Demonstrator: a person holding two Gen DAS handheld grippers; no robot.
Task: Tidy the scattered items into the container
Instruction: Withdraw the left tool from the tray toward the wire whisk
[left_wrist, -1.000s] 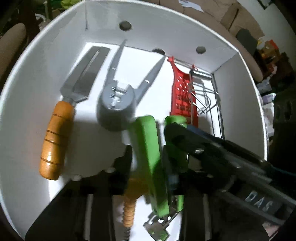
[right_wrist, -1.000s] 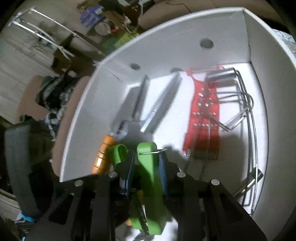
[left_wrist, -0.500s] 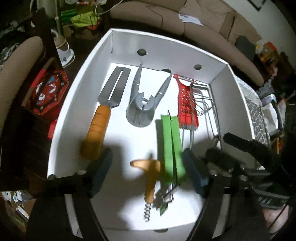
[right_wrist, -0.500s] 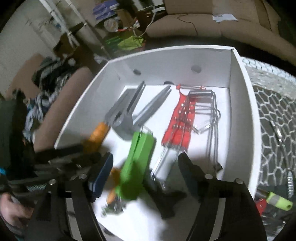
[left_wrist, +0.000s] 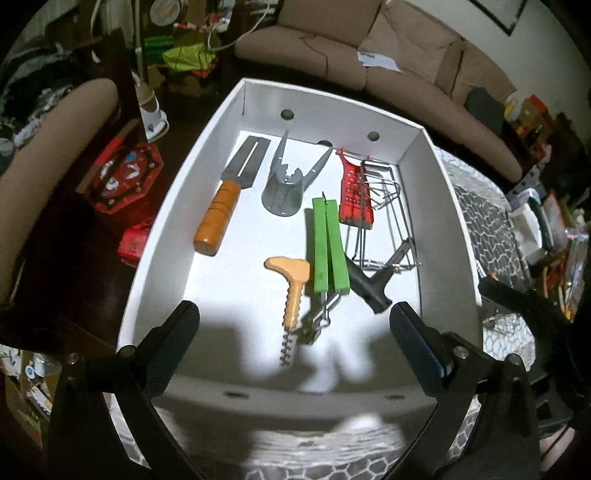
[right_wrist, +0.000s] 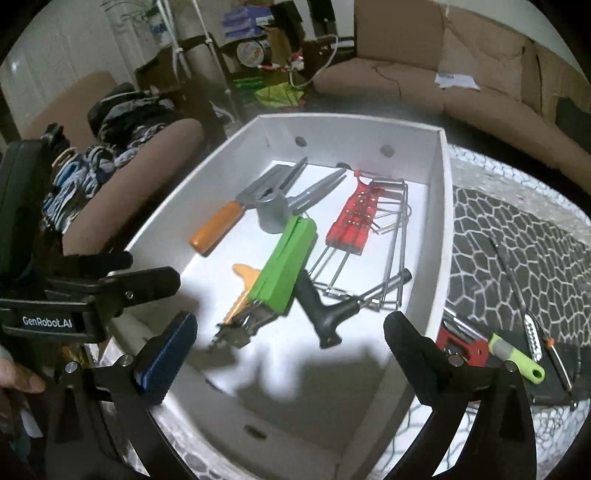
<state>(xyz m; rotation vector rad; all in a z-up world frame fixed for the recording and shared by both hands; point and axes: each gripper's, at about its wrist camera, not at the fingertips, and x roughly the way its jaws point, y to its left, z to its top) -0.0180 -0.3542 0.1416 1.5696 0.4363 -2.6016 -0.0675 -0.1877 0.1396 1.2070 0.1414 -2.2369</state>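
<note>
A white box (left_wrist: 155, 236) (right_wrist: 441, 229) holds several kitchen tools. A green-handled tool (left_wrist: 327, 247) (right_wrist: 286, 264) lies in its middle beside a tan corkscrew (left_wrist: 293, 291), an orange-handled slicer (left_wrist: 218, 218), a grey nutcracker (left_wrist: 291, 184), a red grater (left_wrist: 356, 199) and a wire rack (left_wrist: 391, 229). My left gripper (left_wrist: 293, 339) is open and empty above the box's near end. My right gripper (right_wrist: 288, 343) is open and empty above the near end too. On the patterned mat to the right lie a green-handled peeler (right_wrist: 517, 358), a red tool (right_wrist: 461, 343) and thin metal utensils (right_wrist: 532, 332).
A brown sofa (left_wrist: 369, 74) stands behind the box. An upholstered chair (left_wrist: 55, 155) with clothes (right_wrist: 110, 155) is at the left. Clutter fills the floor at the back left and shelves at the far right. The other gripper's body (right_wrist: 74, 295) shows at the left of the right wrist view.
Both grippers were shut on the green-handled tool low in the box; both opened and let it go. They have drawn back and up, and the tool lies on the box floor.
</note>
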